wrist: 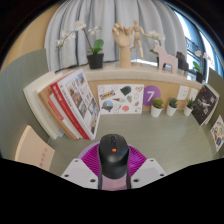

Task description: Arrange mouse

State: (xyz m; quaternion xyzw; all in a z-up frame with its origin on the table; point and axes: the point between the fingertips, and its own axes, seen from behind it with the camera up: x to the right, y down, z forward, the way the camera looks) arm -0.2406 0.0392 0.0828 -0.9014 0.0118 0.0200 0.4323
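Gripper (113, 172) is pinching the mouse (113, 157), both pink pads (92, 160) squeezed against its sides. It sits right between the fingers, over the white desk (150, 135). Books (75, 105) and small plants (157, 106) beyond.

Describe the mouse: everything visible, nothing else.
The mouse is a dark, nearly black computer mouse with a smooth, plastic-looking shell and a small red mark near its front, likely the scroll wheel. It points away from the camera, lengthwise along the fingers. It sits between the gripper's two pink pads, which flank its left and right sides closely; whether both press on it cannot be told. The white desk surface lies ahead of it. No cable shows.
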